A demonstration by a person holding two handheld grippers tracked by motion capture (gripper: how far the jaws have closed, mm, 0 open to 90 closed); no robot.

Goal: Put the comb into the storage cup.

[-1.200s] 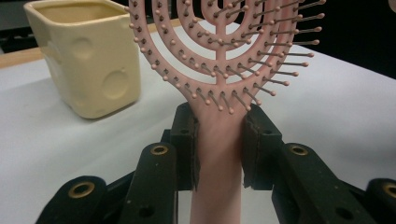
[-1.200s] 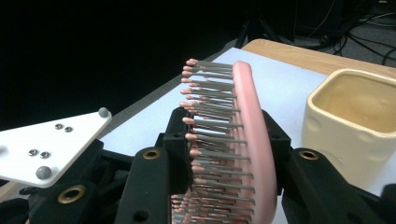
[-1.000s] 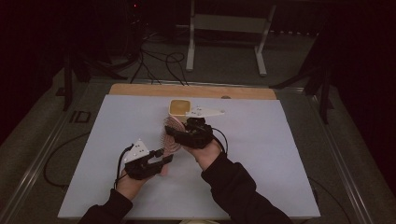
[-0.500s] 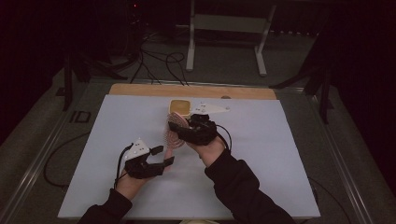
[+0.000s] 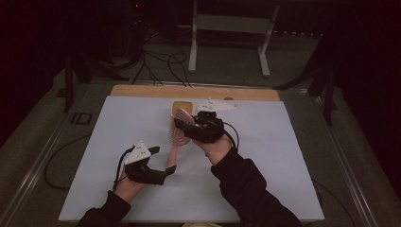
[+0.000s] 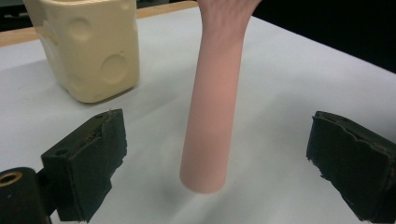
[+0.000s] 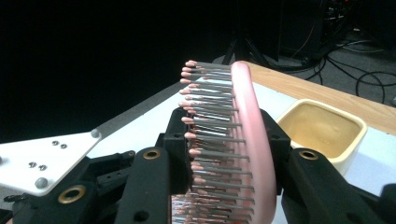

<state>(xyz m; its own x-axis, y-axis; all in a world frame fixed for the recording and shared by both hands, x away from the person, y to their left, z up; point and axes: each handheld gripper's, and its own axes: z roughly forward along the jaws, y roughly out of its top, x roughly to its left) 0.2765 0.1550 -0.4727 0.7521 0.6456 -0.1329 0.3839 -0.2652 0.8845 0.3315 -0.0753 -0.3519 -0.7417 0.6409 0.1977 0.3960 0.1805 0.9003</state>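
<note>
Hairbrush (image 5: 178, 134): pink, centre of the high view, head up, handle slanting down-left.
Right gripper (image 5: 185, 126): I kept its jaws pinched on the brush head.
Left gripper (image 5: 166, 171): its jaws had just been opening; they stood spread either side of the handle (image 6: 214, 116), pads clear.
Cheese-shaped holder (image 5: 181, 107): just behind the brush.
Advice: I judged the left should back off straight, sparing the handle.
View difference: right gripper view showed the bristles (image 7: 210, 126); left gripper view showed the holder's dimples (image 6: 88, 46).

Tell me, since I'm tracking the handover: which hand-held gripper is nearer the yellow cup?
Right. The right hand-held gripper holds the pink brush beside the yellow cup; the left hand-held gripper sits nearer the person.
</note>
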